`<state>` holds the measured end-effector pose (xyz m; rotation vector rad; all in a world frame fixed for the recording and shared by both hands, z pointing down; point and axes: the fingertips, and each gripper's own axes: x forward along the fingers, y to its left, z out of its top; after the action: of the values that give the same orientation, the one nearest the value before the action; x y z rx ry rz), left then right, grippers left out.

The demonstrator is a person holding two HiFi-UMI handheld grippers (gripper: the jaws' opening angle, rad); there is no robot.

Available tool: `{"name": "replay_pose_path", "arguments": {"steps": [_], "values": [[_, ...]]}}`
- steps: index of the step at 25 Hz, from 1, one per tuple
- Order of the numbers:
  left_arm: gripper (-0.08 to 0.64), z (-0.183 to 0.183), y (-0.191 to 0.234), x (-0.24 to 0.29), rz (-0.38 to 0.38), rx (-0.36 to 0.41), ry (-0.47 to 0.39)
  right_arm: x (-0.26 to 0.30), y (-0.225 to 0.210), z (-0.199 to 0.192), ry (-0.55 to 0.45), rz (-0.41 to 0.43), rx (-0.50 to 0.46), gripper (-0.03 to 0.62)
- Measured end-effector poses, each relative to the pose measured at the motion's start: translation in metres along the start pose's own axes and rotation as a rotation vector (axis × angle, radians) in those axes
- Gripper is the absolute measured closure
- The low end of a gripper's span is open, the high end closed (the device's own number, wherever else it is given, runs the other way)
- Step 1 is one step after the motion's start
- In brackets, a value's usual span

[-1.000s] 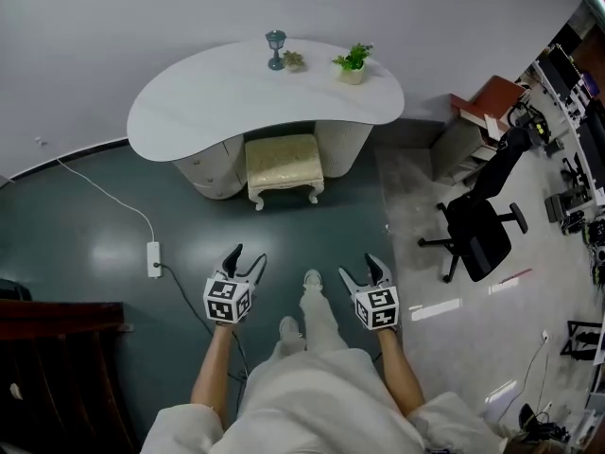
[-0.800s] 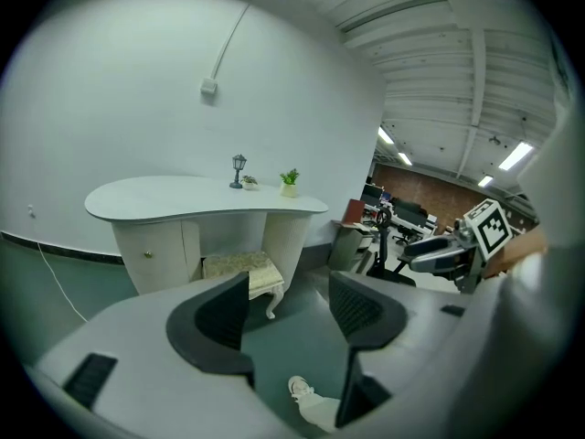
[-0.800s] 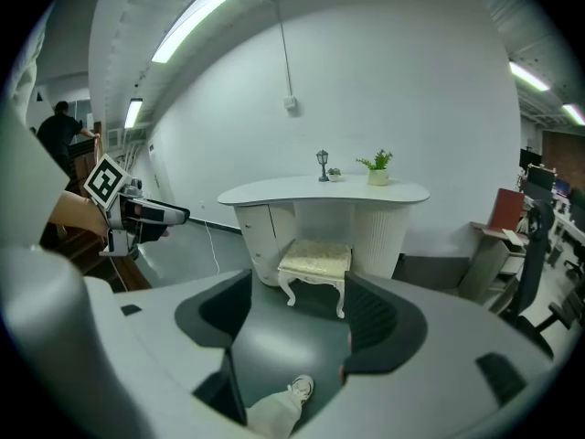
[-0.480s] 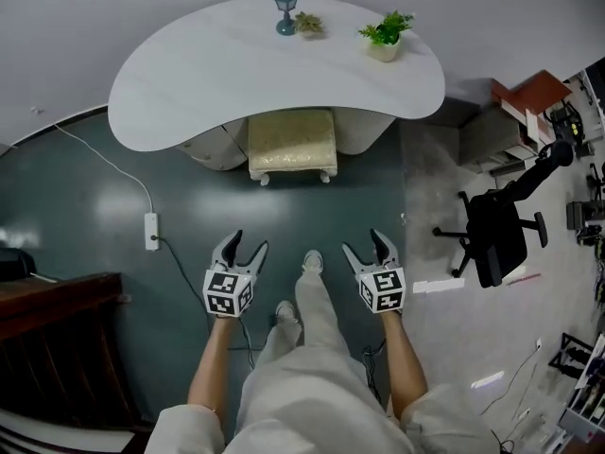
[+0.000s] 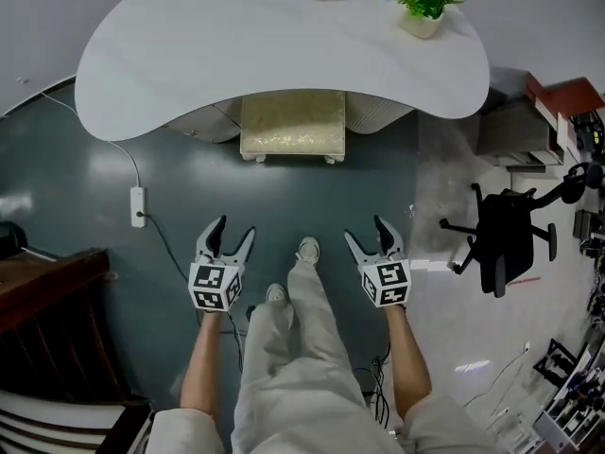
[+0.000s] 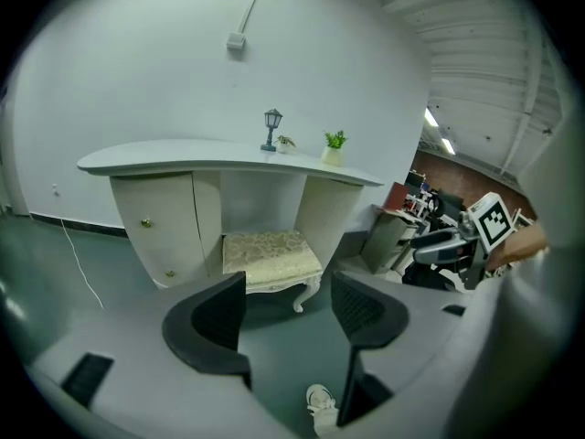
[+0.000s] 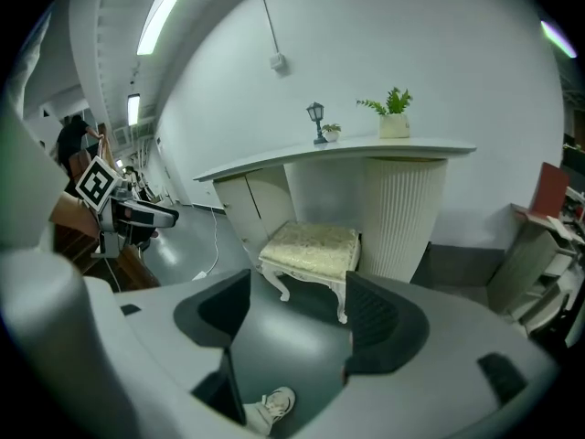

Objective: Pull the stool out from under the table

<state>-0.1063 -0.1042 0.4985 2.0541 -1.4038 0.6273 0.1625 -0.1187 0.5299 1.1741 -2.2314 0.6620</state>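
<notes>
The stool [image 5: 293, 126] has a cream patterned cushion and white curved legs. It stands tucked under the front edge of the white kidney-shaped table [image 5: 217, 64], between the table's two pedestals. My left gripper [image 5: 233, 235] and right gripper [image 5: 367, 235] are held side by side over the green floor, well short of the stool and pointing at it. Both are open, have just opened slightly wider, and hold nothing. The left gripper view shows the stool [image 6: 270, 256] beyond the left gripper [image 6: 288, 314]. In the right gripper view the stool [image 7: 315, 250] lies past the right gripper [image 7: 297, 314].
The person's legs and white shoes [image 5: 307, 249] are between the grippers. A power strip [image 5: 137, 206] with its cable lies on the floor at the left, near dark wooden furniture [image 5: 47, 320]. A black office chair [image 5: 501, 230] stands at the right. A potted plant [image 5: 425, 6] sits on the table.
The person has walked toward the table, so table and stool are closer and larger. Both grippers came forward with the person, still side by side, open and empty.
</notes>
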Motion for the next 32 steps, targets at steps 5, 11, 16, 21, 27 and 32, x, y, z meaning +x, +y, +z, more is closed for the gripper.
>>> {"name": "replay_pose_path", "arguments": {"steps": [5,11,16,21,27,32], "values": [[0.282,-0.025,0.025,0.044,0.021,-0.029,0.010,0.042,-0.018,-0.023,0.022,0.002,0.008,0.282],[0.276,-0.064,0.049,0.095,0.004,-0.030,0.031,0.092,-0.038,-0.059,0.043,-0.025,0.027,0.278],[0.270,-0.096,0.074,0.131,0.000,-0.027,0.032,0.123,-0.047,-0.087,0.053,-0.047,0.030,0.276],[0.270,-0.130,0.096,0.166,-0.010,-0.029,0.044,0.153,-0.055,-0.118,0.070,-0.077,0.046,0.276],[0.268,-0.166,0.121,0.210,-0.018,-0.022,0.079,0.193,-0.058,-0.149,0.092,-0.099,0.070,0.276],[0.267,-0.182,0.140,0.240,-0.023,-0.034,0.087,0.223,-0.068,-0.167,0.113,-0.113,0.064,0.275]]}}
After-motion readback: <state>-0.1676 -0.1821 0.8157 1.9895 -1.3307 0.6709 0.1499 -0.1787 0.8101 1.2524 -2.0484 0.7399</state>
